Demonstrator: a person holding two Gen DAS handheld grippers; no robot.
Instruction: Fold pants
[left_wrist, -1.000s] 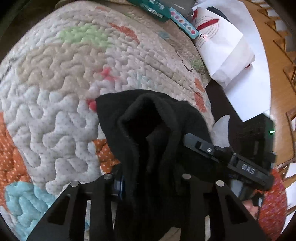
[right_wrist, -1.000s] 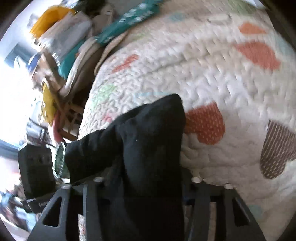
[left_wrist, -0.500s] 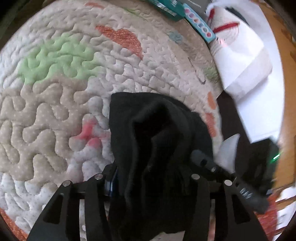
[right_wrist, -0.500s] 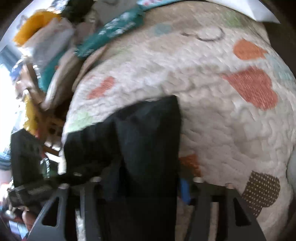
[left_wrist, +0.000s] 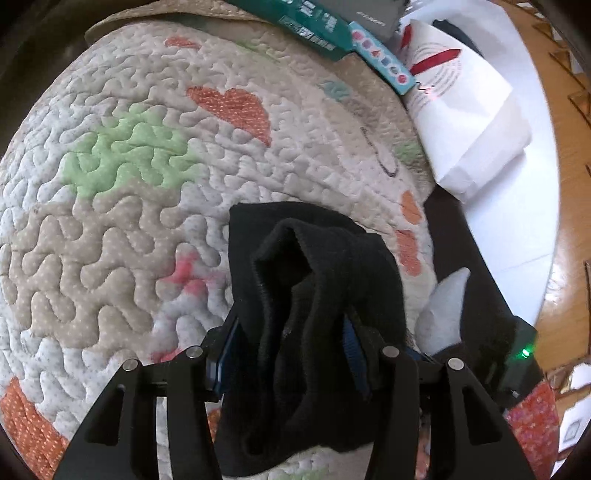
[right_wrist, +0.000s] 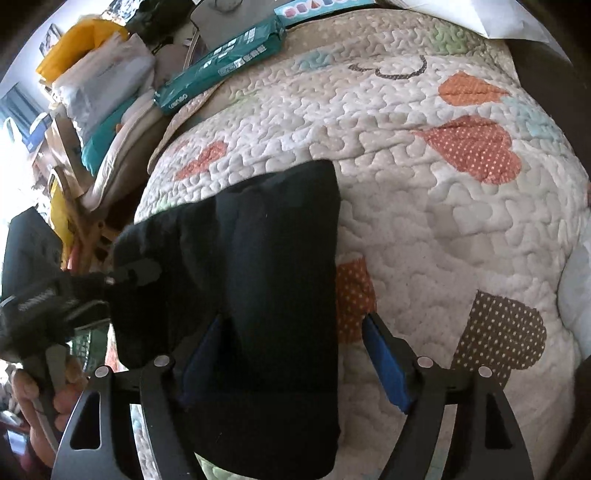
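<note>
The black pants (left_wrist: 314, 295) lie bunched on a quilted bedspread (left_wrist: 129, 184) with coloured heart patches. My left gripper (left_wrist: 291, 354) is shut on a thick fold of the pants, blue pads pressed into the cloth on both sides. In the right wrist view the pants (right_wrist: 258, 258) lie folded flat on the quilt (right_wrist: 443, 203). My right gripper (right_wrist: 295, 354) is open, its blue pads wide apart, the left pad against the cloth and the right pad clear over the quilt. The left gripper (right_wrist: 125, 275) shows at the left, at the far edge of the pants.
A green packet (left_wrist: 314, 29) and a blue box (left_wrist: 384, 62) lie at the quilt's far edge. A white paper bag (left_wrist: 461, 110) sits right of it, over a wooden floor (left_wrist: 565, 147). Stacked bags and clutter (right_wrist: 92, 110) crowd the left side in the right wrist view.
My right gripper has opened and let go of the pants, which now lie flatter on the quilt. My left gripper has kept its hold and shifted slightly forward.
</note>
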